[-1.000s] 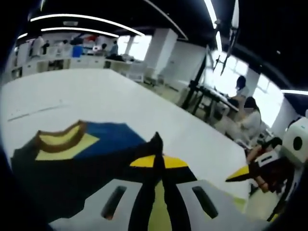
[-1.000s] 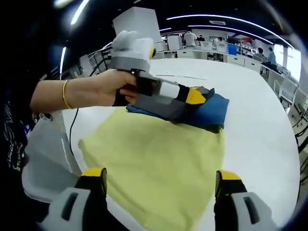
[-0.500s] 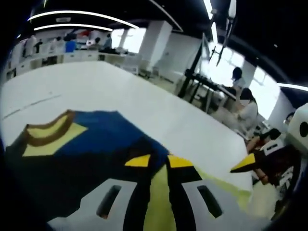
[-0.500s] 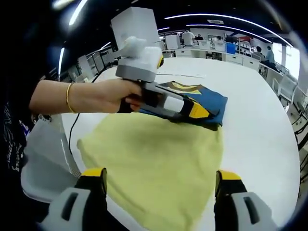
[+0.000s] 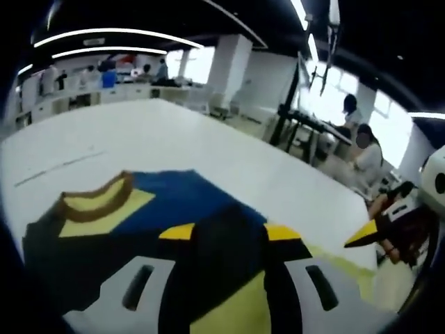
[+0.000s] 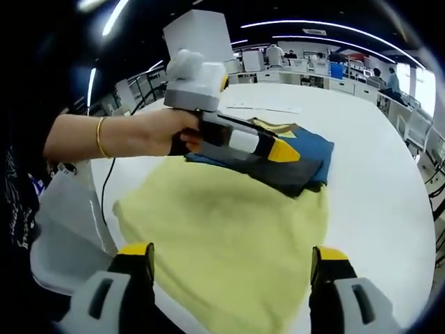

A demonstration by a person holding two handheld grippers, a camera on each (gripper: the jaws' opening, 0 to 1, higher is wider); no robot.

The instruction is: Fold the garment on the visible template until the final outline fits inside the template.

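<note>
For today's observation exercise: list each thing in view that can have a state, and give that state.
Garment: folded, lying on the far part of the template.
Template: spread flat on the table.
Left gripper: open, over the garment.
Right gripper: open, holding nothing.

No legible text, labels or numbers anywhere.

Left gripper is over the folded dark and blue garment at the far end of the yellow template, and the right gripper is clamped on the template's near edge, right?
Not clamped. In the right gripper view the right gripper is open, its fingers spread wide above the yellow template. The left gripper is over the folded garment.
</note>
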